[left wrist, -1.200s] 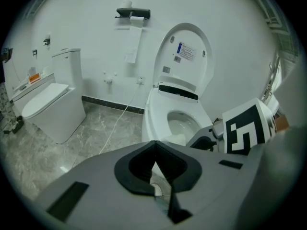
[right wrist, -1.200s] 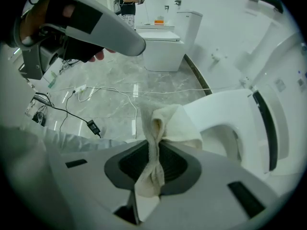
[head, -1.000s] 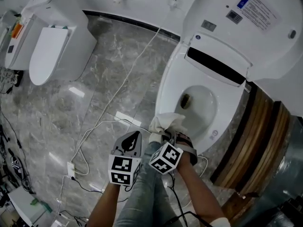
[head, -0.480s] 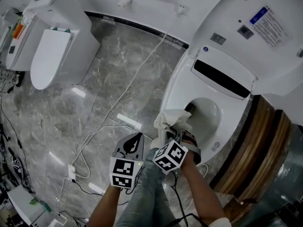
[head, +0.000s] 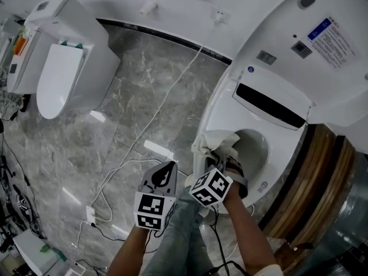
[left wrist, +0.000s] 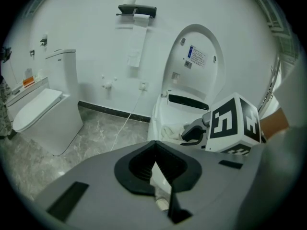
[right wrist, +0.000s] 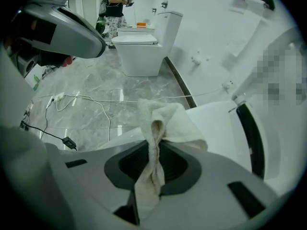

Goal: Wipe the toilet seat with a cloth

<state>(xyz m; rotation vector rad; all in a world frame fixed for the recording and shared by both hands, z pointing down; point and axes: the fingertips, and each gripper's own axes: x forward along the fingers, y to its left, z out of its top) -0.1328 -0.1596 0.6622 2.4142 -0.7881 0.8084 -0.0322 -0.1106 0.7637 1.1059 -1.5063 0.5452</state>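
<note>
wiping step in hand: the right gripper point(head: 220, 157) grasps the cloth point(head: 214, 141), which lies on the toilet seat point(head: 208, 114) rim, centre right of the head view. the left gripper point(head: 167, 168), lower centre, is clenched on nothing. next, likely: drag the cloth along the rim with steady pressure.

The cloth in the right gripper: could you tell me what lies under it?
The rim of the white toilet seat lies under the cloth, which the right gripper pinches. The patch directly beneath is covered.
</note>
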